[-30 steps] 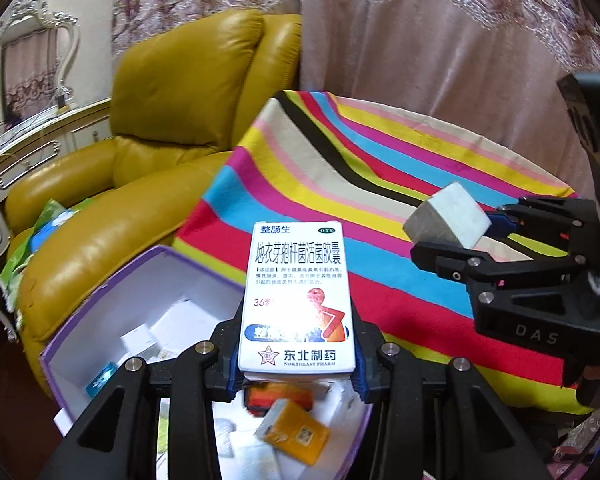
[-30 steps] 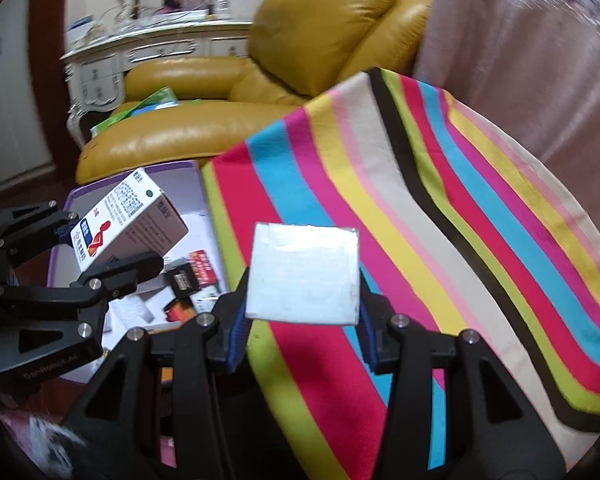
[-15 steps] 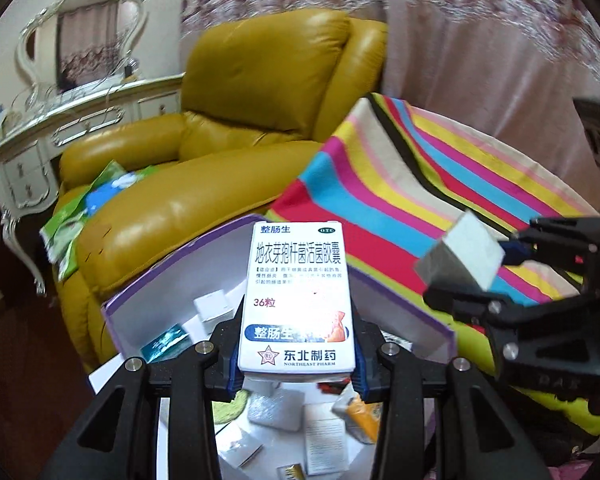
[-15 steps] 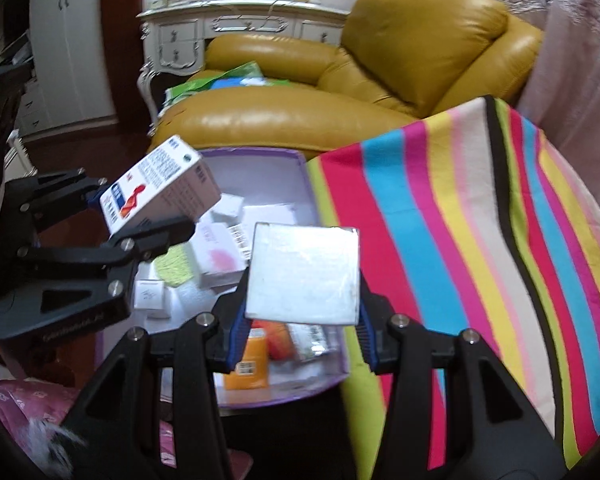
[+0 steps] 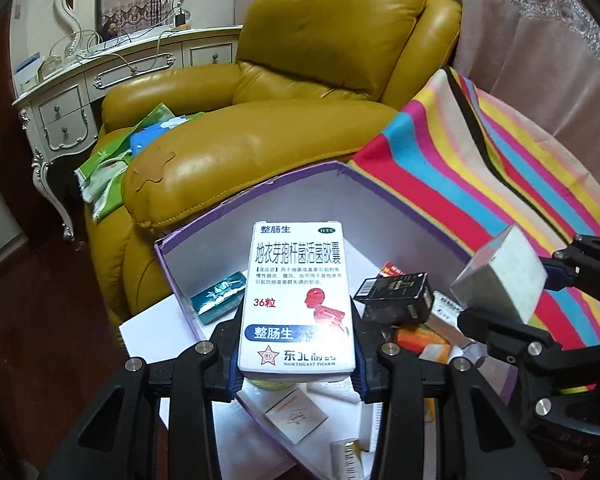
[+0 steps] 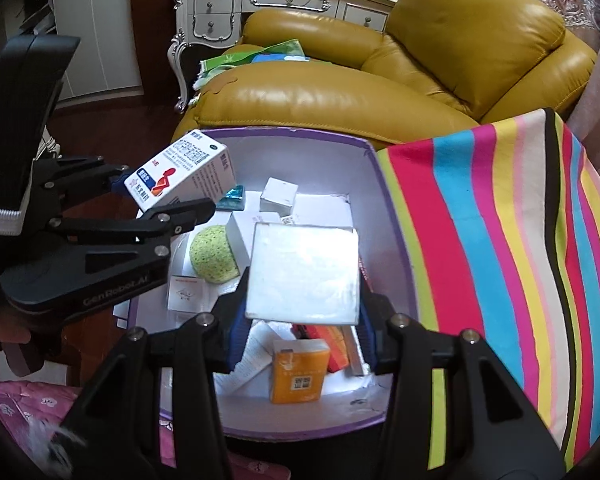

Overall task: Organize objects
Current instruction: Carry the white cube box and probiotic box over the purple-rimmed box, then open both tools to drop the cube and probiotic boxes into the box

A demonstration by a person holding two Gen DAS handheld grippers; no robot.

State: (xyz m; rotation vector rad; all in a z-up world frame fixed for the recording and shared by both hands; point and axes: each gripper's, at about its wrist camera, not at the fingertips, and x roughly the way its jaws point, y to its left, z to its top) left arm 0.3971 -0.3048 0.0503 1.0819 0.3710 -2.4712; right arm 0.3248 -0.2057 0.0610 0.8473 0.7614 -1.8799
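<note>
Left tool [image 5: 296, 364] grips a white medicine box [image 5: 298, 300]; right tool [image 6: 302, 332] grips a plain white box [image 6: 304, 274]. Both hover above a purple-rimmed storage box [image 6: 300, 134] already holding many small packages. Dropping these two in appears to remain.

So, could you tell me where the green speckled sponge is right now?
In the right wrist view the green speckled sponge lies inside the purple box, on its left side, just below the left gripper holding the medicine box.
</note>
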